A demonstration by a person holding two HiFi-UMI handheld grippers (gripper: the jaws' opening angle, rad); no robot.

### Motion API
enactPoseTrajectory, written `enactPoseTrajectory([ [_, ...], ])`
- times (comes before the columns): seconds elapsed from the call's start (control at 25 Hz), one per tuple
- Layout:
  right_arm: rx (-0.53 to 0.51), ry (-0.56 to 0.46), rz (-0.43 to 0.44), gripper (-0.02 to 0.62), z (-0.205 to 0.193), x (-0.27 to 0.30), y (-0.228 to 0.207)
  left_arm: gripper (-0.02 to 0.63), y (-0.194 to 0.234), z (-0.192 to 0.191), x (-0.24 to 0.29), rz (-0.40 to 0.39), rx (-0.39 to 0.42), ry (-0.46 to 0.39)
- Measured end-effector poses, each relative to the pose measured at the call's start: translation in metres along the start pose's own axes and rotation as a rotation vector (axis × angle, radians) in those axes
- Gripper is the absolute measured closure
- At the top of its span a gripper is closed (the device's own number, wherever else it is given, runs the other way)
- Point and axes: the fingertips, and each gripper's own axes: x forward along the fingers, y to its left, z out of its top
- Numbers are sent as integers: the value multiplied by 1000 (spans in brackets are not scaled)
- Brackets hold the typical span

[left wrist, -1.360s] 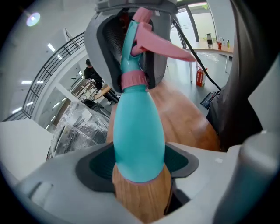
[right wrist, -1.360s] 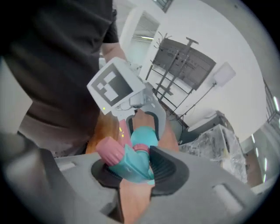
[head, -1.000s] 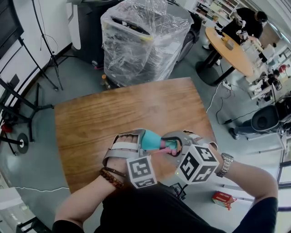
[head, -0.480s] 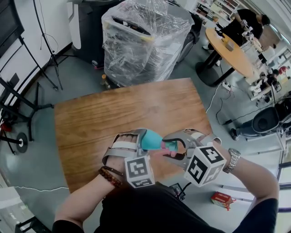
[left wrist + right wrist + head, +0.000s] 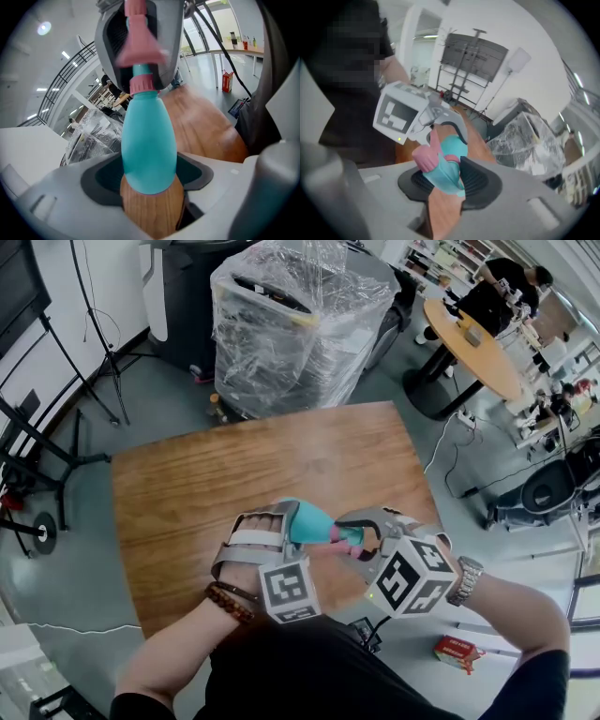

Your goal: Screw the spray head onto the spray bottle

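Observation:
A teal spray bottle (image 5: 311, 520) is held level above the near edge of the wooden table (image 5: 234, 465). My left gripper (image 5: 284, 527) is shut on its body, which fills the left gripper view as a teal cone (image 5: 147, 150). The spray head (image 5: 350, 538), teal with a pink nozzle (image 5: 425, 158) and a pink collar (image 5: 141, 84), sits on the bottle's neck. My right gripper (image 5: 364, 538) faces the left one. Its jaws are closing and the dark pads (image 5: 476, 180) press on both sides of the spray head (image 5: 443, 171).
A pallet wrapped in clear plastic (image 5: 295, 315) stands beyond the table's far edge. Stand legs (image 5: 94, 362) are at the far left. A round wooden table (image 5: 473, 343) with a person is at the far right. A red carton (image 5: 459, 651) lies on the floor at the right.
The right gripper swung out to the lower right with its marker cube, then came back closer to the left gripper with the cube turned. The left gripper and the bottle stayed put.

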Motion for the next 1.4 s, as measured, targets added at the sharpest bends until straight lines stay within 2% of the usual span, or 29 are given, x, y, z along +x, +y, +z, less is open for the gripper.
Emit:
enactPoseTrajectory([
  [0.16, 537, -83, 42, 474, -7, 7, -16, 241, 8, -5, 5, 63, 32, 41],
  [0.28, 1034, -127, 152, 474, -18, 16, -20, 241, 8, -8, 10, 98, 62, 66],
  [0.32, 1151, -139, 179, 474, -21, 18, -20, 241, 5, -9, 12, 97, 64, 71],
  [0.36, 1217, -148, 191, 474, -23, 19, -19, 241, 3, -8, 13, 88, 49, 64],
  [0.4, 1236, -150, 188, 474, -24, 19, -19, 239, 0, -6, 13, 75, 28, 51],
  [0.48, 1197, -141, 168, 472, -24, 18, -20, 239, -4, -7, 15, 49, 18, 47],
  [0.56, 1120, -133, 157, 471, -21, 17, -21, 238, -7, -9, 18, 26, 10, 42],
  [0.76, 868, -114, 105, 391, -22, 5, -21, 236, -15, -5, 17, -36, -58, -11],
  [0.84, 706, -111, 68, 388, -21, -4, -20, 236, -17, -7, 17, -71, -78, -27],
  [1.0, 314, -102, 12, 388, -8, -29, -13, 236, -23, -10, 17, -177, -128, -60],
  [1.12, -26, -108, -64, 388, 6, -43, -3, 235, -33, -8, 15, -283, -162, -106],
  [1.2, -342, -77, -156, 388, 7, -47, 3, 235, -43, -6, 14, -364, -159, -139],
  [1.32, -896, 34, -247, 388, -3, -38, 21, 235, -59, -3, 10, -467, -110, -177],
  [1.4, -1127, 66, -244, 388, -9, -27, 35, 233, -68, -1, 6, -519, -60, -193],
])
